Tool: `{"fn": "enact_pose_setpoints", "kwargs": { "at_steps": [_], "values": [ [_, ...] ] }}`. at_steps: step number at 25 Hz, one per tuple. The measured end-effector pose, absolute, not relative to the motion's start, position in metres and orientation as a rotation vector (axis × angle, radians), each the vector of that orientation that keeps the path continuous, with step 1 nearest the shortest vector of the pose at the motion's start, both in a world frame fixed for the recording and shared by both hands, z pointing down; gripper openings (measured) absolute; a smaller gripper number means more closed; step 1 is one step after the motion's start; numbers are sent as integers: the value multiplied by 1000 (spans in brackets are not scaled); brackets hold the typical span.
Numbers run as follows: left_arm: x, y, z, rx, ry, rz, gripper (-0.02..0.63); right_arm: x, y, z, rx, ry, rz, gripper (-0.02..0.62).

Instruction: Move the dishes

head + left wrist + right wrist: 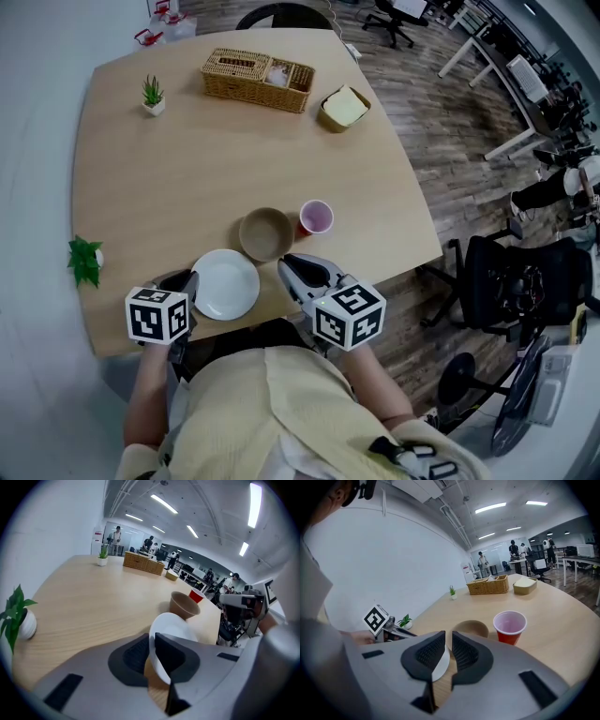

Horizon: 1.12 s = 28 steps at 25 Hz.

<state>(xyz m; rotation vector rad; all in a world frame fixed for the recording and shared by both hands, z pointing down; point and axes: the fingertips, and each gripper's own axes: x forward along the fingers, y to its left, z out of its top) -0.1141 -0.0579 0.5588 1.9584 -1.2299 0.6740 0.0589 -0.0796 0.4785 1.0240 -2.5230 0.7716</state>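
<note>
A white plate (225, 284) lies on the wooden table (169, 178) near its front edge. My left gripper (190, 281) is at the plate's left rim. In the left gripper view the plate (176, 625) rim runs between the pads, and that gripper (152, 641) is shut on it. A brown bowl (266, 233) stands just behind the plate, with a red cup (316, 217) to its right. My right gripper (289, 267) hovers just right of the plate, in front of the bowl. Its jaws (449, 641) stand a narrow slit apart with nothing gripped.
A wicker basket (257, 79) and a small tub with a yellow lid (345, 107) stand at the far side. Two small potted plants sit at the left, one far (152, 95) and one near (85, 260). A black office chair (511, 281) stands off the table's right.
</note>
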Motion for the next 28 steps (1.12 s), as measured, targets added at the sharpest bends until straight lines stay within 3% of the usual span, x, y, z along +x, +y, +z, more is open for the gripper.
{"fn": "enact_pose_setpoints", "kwargs": {
  "at_steps": [21, 28],
  "values": [
    [-119, -67, 580, 2029, -1407, 957, 37, 64, -74, 483, 1060, -2514, 807, 58],
    [-115, -80, 543, 2154, -1520, 855, 37, 64, -75, 482, 1063, -2516, 802, 58]
  ]
}}
